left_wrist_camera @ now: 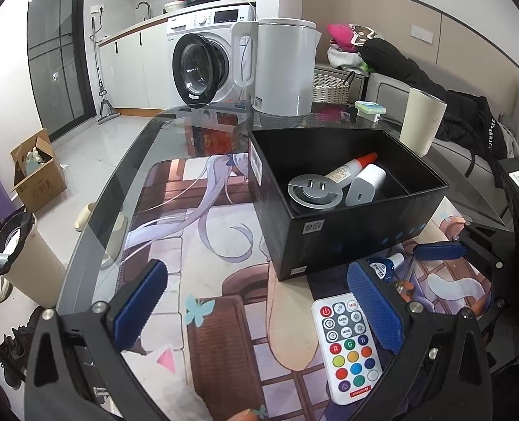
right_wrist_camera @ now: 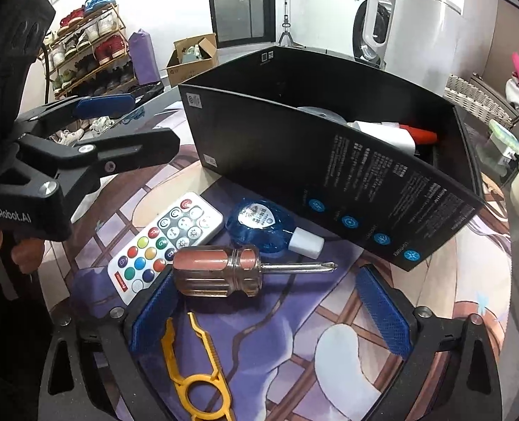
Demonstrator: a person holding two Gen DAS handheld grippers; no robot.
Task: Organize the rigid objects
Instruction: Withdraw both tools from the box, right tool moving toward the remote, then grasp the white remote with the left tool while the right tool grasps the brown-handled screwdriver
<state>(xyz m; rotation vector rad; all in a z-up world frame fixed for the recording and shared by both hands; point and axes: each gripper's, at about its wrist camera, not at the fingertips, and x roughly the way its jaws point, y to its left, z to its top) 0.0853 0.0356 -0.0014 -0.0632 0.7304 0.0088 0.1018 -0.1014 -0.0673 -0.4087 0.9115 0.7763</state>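
Straddling the screwdriver (right_wrist_camera: 224, 275) with jaws wide, right gripper (right_wrist_camera: 270, 315) unclosed, black box (right_wrist_camera: 329, 161) just behind, remote (right_wrist_camera: 164, 245) beside, left gripper (left_wrist_camera: 259, 301) wide, empty.

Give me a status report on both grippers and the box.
Left gripper, right gripper open, empty. Stubby amber-handled screwdriver outside the black cardboard box. Nothing blocking.

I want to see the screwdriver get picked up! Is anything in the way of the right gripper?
Nothing visible blocks it. The right gripper is open, and the screwdriver lies on the mat between its fingers, handle beside the left pad. The remote and blue bottle lie just beyond it.
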